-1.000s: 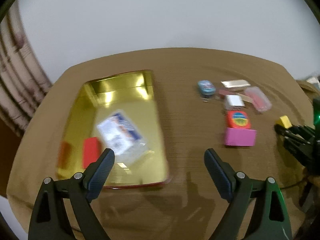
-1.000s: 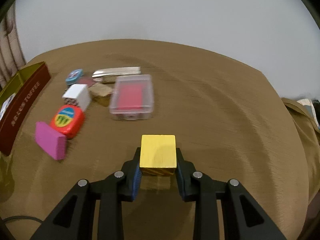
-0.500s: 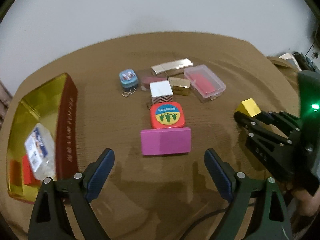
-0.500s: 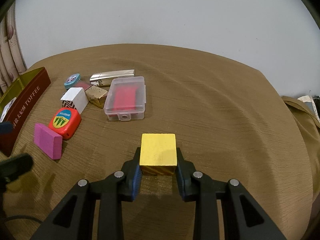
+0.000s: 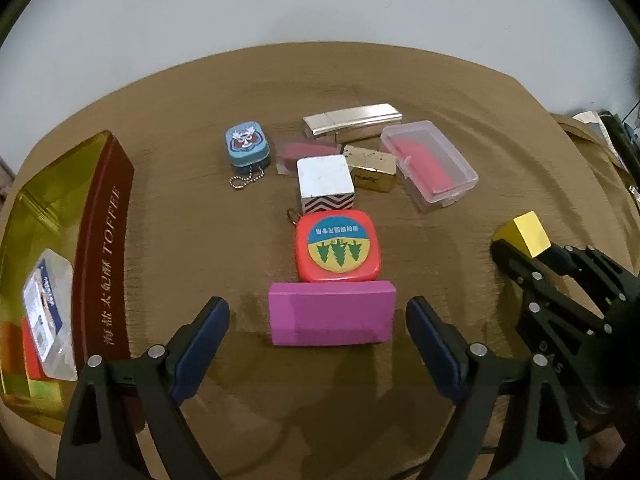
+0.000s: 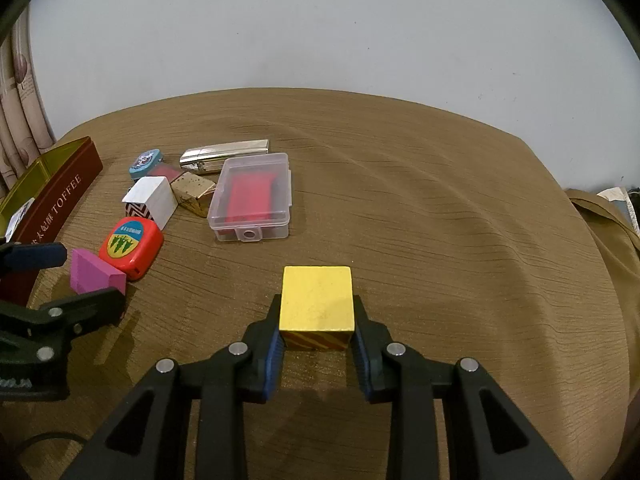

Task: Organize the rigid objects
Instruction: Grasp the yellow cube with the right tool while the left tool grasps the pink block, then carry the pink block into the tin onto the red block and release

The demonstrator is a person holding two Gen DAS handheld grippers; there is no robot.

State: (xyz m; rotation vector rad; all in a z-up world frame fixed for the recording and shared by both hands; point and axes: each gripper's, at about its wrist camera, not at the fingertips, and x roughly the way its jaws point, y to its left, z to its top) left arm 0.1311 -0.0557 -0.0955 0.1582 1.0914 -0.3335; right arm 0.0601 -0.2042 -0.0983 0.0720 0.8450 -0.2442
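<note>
A pink block [image 5: 332, 312] lies flat on the brown tablecloth, against a red tape measure [image 5: 338, 246]. My left gripper [image 5: 316, 312] hovers low over the pink block with one finger at each end; its jaws are closing and the pads do not touch the block. The left gripper's fingers [image 6: 40, 255] also show at the left edge of the right wrist view. My right gripper [image 6: 317, 308] is shut on a yellow cube [image 6: 317, 300], held just above the cloth to the right of the pile. The same yellow cube [image 5: 526, 232] shows in the left wrist view.
An open gold toffee tin [image 5: 104, 240] stands at the left with a clear plastic box [image 5: 48, 312] inside. Behind the tape measure sit a white chevron cube [image 5: 326, 182], a gold box [image 5: 374, 166], a clear case [image 5: 430, 164], a silver bar [image 5: 352, 120] and a blue tin [image 5: 246, 146].
My left gripper swung from above the tin to the right and came down over the pink block, its jaws narrowing a little. The right gripper and yellow cube stayed put.
</note>
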